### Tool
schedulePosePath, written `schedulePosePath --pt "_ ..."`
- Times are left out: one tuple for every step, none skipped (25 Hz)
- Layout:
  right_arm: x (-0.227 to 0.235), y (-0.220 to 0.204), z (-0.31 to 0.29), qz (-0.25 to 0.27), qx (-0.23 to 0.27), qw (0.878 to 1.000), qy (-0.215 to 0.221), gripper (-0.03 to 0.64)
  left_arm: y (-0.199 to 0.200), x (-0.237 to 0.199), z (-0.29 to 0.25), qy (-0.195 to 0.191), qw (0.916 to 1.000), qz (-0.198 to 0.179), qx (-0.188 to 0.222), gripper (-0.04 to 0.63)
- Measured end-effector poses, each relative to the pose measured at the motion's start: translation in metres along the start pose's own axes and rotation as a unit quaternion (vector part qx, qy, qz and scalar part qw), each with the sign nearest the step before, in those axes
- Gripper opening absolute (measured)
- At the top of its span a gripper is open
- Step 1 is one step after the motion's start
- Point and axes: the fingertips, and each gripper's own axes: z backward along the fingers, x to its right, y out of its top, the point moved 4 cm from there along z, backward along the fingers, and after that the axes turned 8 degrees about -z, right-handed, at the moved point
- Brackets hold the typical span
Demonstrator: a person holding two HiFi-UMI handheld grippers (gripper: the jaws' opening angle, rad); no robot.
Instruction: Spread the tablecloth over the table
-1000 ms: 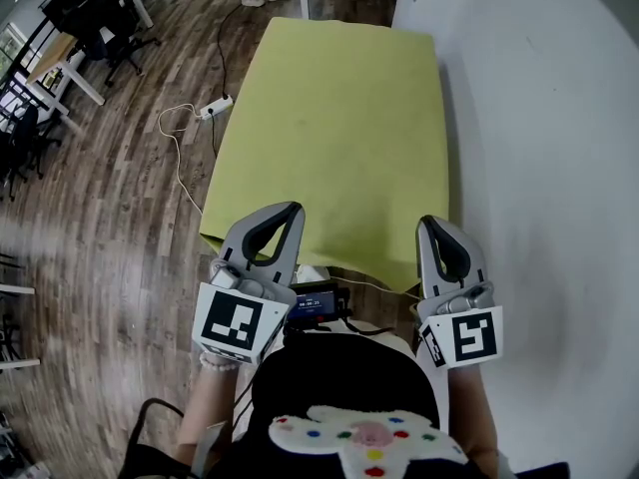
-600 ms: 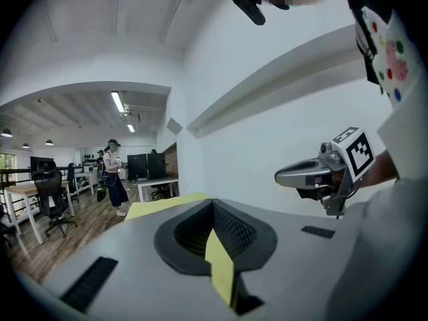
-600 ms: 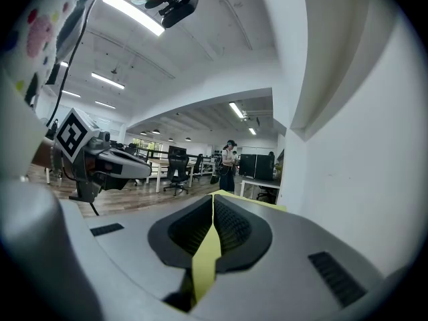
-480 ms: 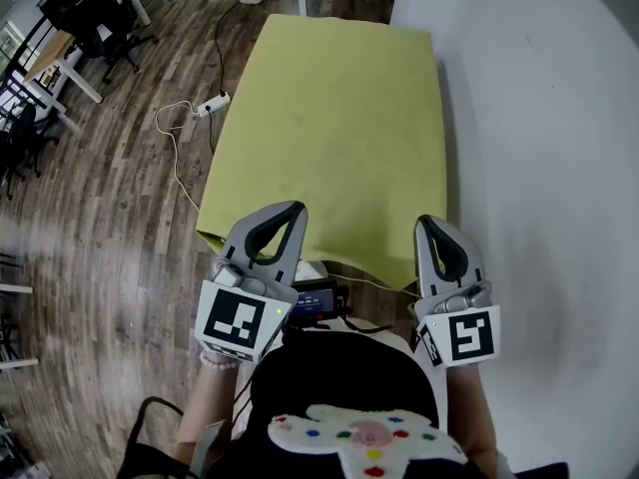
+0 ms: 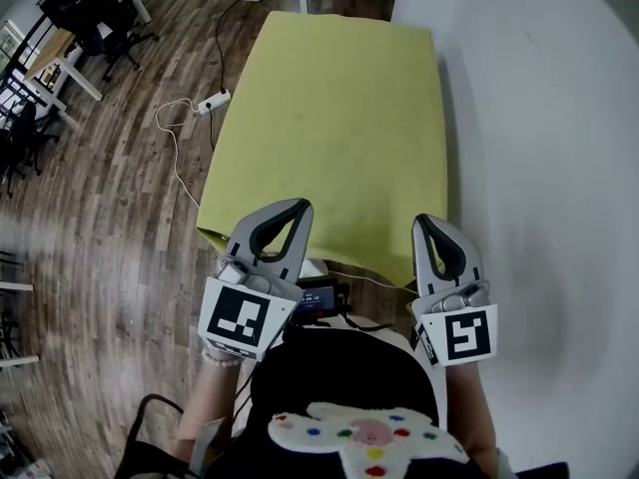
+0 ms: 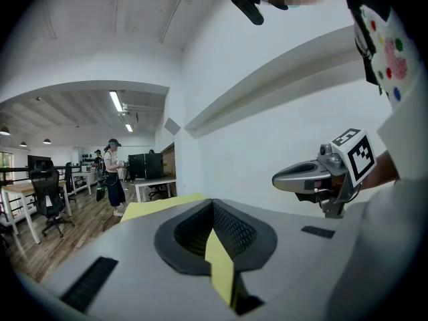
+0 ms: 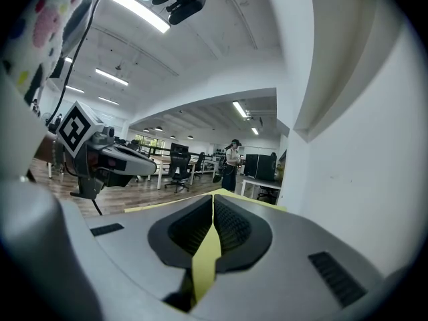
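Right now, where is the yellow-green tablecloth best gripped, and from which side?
By its near edge, toward each corner, coming from the near end: the tablecloth lies flat, that hem hangs free, and a wall blocks the right side. The left gripper and right gripper are shut on folds there.

We saw a wood floor (image 5: 110, 228) with a white power strip (image 5: 214, 104) lying on it, its cable (image 5: 176, 163) looping away. A white wall (image 5: 539, 118) ran along the right. At the far left, black chairs (image 5: 105, 38) stood beside a desk (image 5: 55, 56). In the left gripper view, a person (image 6: 114, 176) stood far off under strip lights (image 6: 116, 101).
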Motion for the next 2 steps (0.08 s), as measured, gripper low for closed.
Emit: schedulePosePath --pt "-0.0003 -0.0003 -0.0006 -0.001 0.000 1.000 0.001 0.035 0.0001 -0.0004 -0.0003 0.001 1.0000 0.003 0.000 0.015" --pt "-0.0007 -0.0007 -0.0013 -0.003 0.000 1.000 0.001 0.035 0.0003 -0.0007 -0.0007 0.001 1.0000 0.006 0.001 0.015"
